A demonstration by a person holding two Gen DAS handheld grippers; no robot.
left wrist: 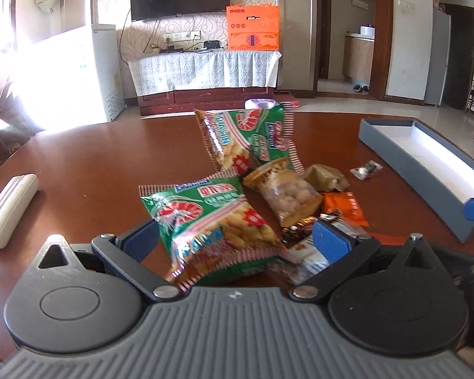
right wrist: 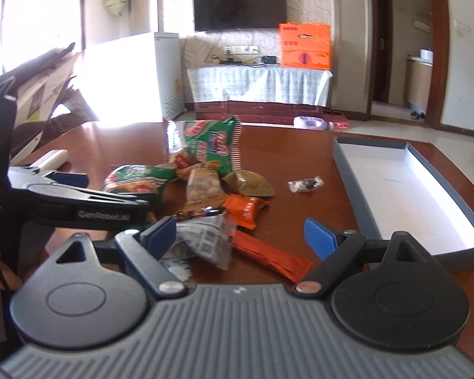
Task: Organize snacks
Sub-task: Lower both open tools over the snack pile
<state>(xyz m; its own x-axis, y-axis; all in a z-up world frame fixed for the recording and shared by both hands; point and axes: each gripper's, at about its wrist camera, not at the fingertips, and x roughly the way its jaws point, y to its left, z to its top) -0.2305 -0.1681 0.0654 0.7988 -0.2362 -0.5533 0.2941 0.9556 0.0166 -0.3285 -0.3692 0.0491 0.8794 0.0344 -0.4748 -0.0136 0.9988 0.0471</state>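
Note:
A pile of snack packets lies on the brown table (left wrist: 79, 164). My left gripper (left wrist: 237, 243) is open, its fingers either side of a green prawn-cracker bag (left wrist: 211, 221). A second green bag (left wrist: 249, 135) stands behind it, beside a clear peanut packet (left wrist: 287, 195) and an orange packet (left wrist: 344, 208). My right gripper (right wrist: 243, 237) is open over a long orange packet (right wrist: 268, 255) and a white printed packet (right wrist: 205, 240). The left gripper shows in the right wrist view (right wrist: 79, 195), at the nearer green bag (right wrist: 136, 180). An empty grey-blue box (right wrist: 410, 186) lies to the right.
A small dark wrapped candy (right wrist: 306, 184) lies alone between the pile and the box. An olive packet (right wrist: 249, 183) sits at the pile's right. A white remote-like case (left wrist: 6, 208) lies at the table's left. Cardboard leans beyond the table's left edge (right wrist: 41, 88).

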